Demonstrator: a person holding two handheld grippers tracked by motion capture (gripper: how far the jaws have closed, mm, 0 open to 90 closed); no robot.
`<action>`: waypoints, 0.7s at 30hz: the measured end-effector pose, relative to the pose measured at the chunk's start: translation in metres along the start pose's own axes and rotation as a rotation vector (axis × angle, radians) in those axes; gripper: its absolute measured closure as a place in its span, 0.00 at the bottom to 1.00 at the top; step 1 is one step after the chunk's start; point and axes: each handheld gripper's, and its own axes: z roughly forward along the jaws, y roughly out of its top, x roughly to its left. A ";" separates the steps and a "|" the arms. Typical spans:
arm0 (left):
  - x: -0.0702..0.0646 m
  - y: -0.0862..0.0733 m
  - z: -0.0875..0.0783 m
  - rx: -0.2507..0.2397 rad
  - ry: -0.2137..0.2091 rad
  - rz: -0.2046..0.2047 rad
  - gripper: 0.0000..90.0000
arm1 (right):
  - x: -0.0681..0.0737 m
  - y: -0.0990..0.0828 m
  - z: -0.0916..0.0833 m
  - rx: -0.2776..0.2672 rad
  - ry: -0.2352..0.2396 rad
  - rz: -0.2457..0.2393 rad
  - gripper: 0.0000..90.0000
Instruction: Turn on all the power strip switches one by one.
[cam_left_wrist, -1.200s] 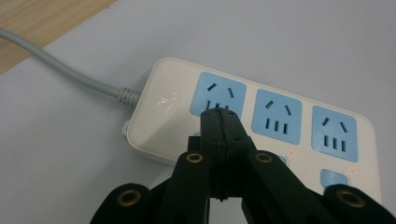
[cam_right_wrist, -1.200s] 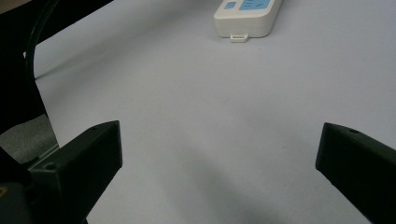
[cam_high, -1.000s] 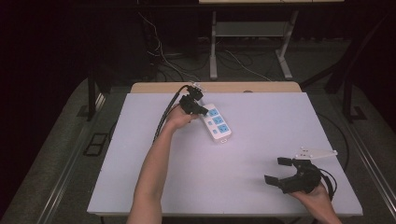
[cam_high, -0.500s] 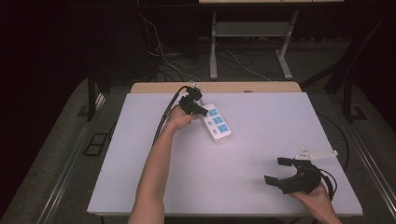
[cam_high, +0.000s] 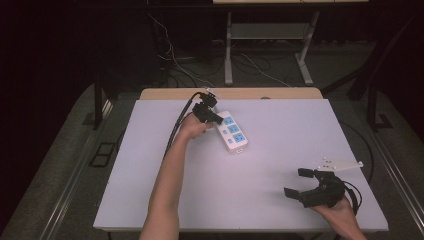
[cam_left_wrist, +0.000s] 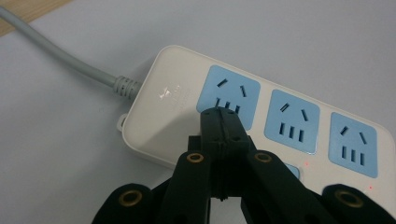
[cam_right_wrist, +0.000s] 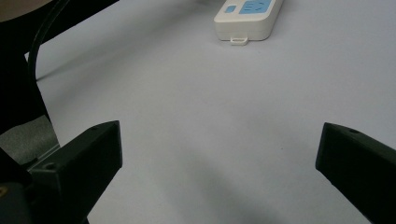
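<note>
A white power strip (cam_high: 233, 132) with three blue sockets lies slanted at the back middle of the table; a grey cable (cam_left_wrist: 60, 56) leaves its far end. My left gripper (cam_high: 217, 120) is shut, its closed tips (cam_left_wrist: 220, 116) resting over the blue socket (cam_left_wrist: 229, 95) nearest the cable, with nothing held between them. My right gripper (cam_high: 295, 182) sits near the table's front right corner, jaws wide open and nothing between them. The strip's near end (cam_right_wrist: 245, 18) shows far ahead of the right gripper.
The pale table top (cam_high: 280, 150) spreads between the two hands. A wooden strip (cam_high: 280, 93) edges the table's back. Behind the table stand a metal frame (cam_high: 229, 50) and loose cables (cam_high: 175, 55) on the dark floor.
</note>
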 end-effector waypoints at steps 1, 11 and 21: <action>0.000 0.000 0.000 0.002 0.004 0.004 1.00 | 0.000 0.000 0.000 0.001 0.000 -0.001 0.00; -0.014 -0.002 -0.011 -0.036 0.033 0.065 1.00 | -0.001 0.000 0.001 0.003 0.003 0.006 0.00; -0.028 -0.007 -0.044 -0.089 0.041 0.094 0.85 | 0.001 0.000 0.002 0.003 0.004 0.003 0.00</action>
